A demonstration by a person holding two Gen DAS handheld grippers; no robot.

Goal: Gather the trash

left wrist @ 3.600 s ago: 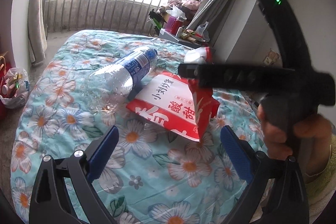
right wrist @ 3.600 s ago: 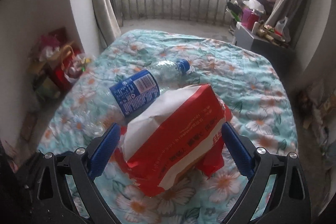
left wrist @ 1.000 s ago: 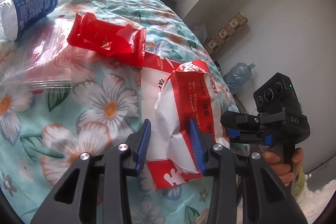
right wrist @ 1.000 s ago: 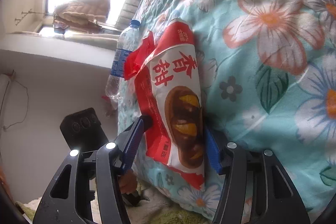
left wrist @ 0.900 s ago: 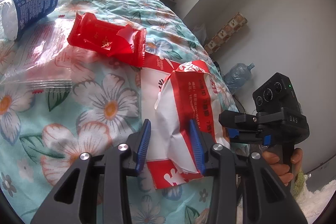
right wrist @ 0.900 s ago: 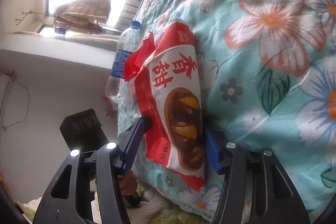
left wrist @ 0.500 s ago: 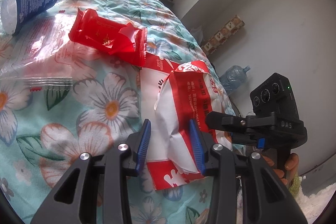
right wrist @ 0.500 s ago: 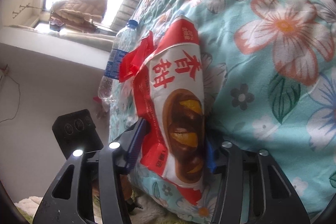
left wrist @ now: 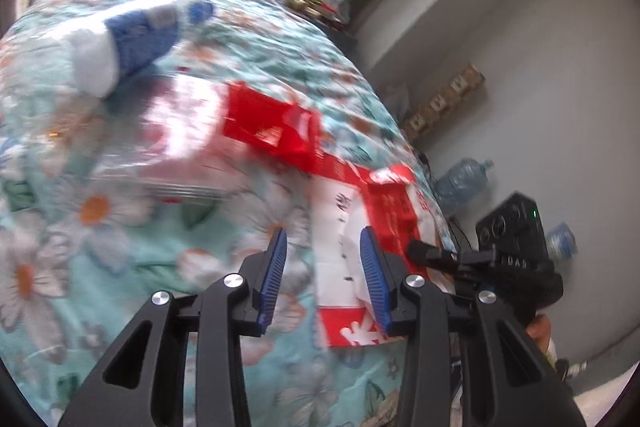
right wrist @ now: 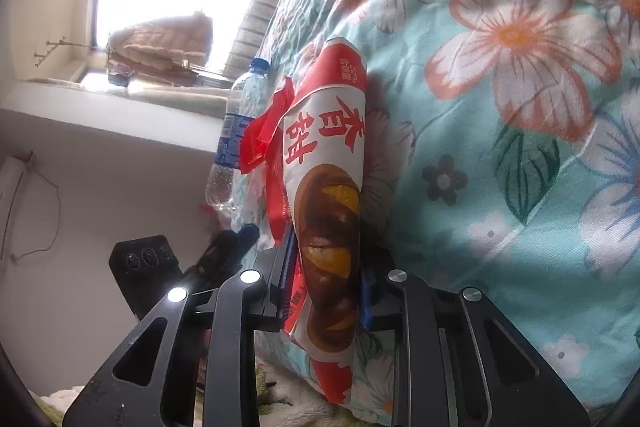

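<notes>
From the left wrist camera, the picture is blurry, most of all on its left side. The left gripper (left wrist: 322, 271) is over the near edge of the bed (left wrist: 120, 267), which has a blue cover with flowers. Its two blue pads stand a little apart. They have just opened a bit more. The white and red snack bag (left wrist: 344, 227) lies between them, close to the right pad, but it is hard to tell if that pad still touches it. The left pad is clear of it. A small red wrapper (left wrist: 272, 127) lies farther in on the bed, just past the snack bag. Beside it lies a clear plastic bag (left wrist: 160, 155), so smeared that its edges are hard to find. A water bottle (left wrist: 132, 43) with a blue label lies near the far edge. The right gripper (left wrist: 432, 255) comes in from the bed's right edge, held by a hand (left wrist: 540, 331) that is mostly hidden.

From the right wrist camera, the picture is sharp but turned on its side. The right gripper (right wrist: 326, 283) pinches the snack bag (right wrist: 328, 187) at the bed's (right wrist: 520, 147) edge. Its jaws have just been closing on the bag. The bag's near end hides most of the right pad. The red wrapper (right wrist: 264, 131) and the water bottle (right wrist: 236, 131) peek out behind the bag. The left gripper (right wrist: 232, 247) is partly hidden too.
</notes>
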